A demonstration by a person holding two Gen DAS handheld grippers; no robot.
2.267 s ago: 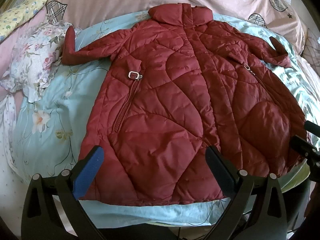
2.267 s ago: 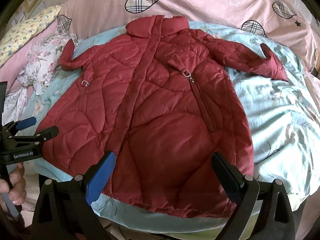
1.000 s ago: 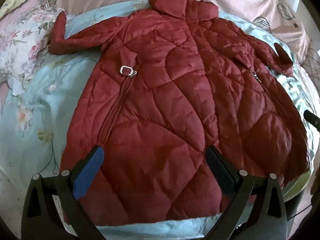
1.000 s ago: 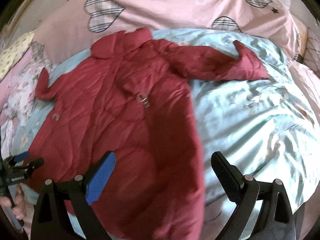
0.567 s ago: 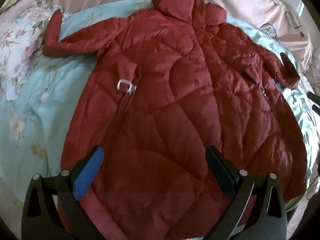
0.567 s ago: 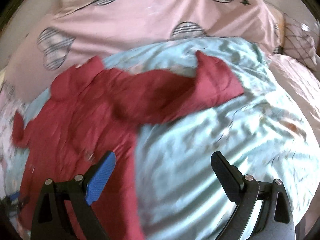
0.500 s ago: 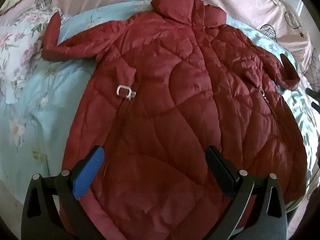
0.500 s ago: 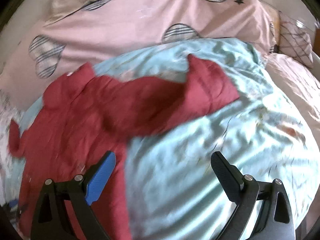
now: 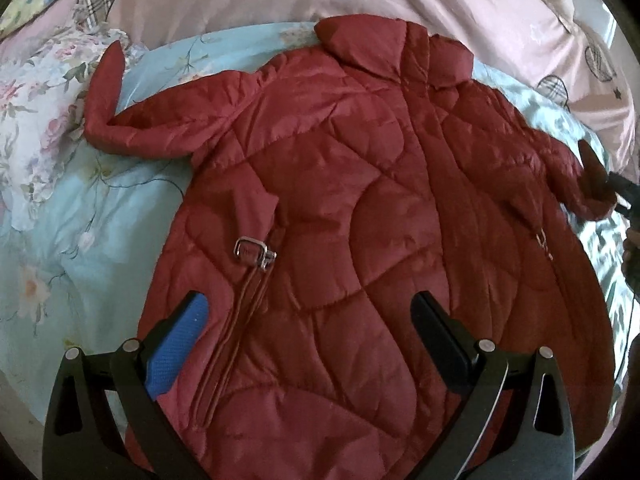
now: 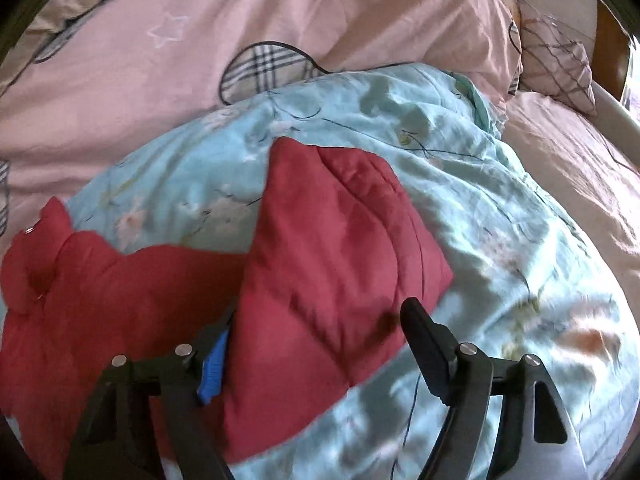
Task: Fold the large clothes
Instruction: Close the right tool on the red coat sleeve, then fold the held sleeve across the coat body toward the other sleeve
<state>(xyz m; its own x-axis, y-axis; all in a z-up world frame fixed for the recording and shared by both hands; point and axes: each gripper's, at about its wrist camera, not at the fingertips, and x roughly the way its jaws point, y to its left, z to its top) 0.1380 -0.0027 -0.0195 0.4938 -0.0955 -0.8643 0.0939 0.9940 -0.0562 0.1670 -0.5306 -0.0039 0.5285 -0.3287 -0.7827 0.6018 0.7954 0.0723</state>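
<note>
Lying flat on the pale blue floral quilt [image 9: 60, 216], the dark red quilted padded coat [image 9: 360, 208] shows whole only to the left camera, under the wide-open, empty left gripper [image 9: 310, 320]. Right view: right gripper [image 10: 316, 328] closing around the coat's cuff [image 10: 332, 240], not yet pinching; pink heart-print bedding [image 10: 160, 40] lies behind.

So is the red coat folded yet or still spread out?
Spread out: the red quilted coat lies flat on the blue floral quilt, both sleeves extended sideways, no fold made.
</note>
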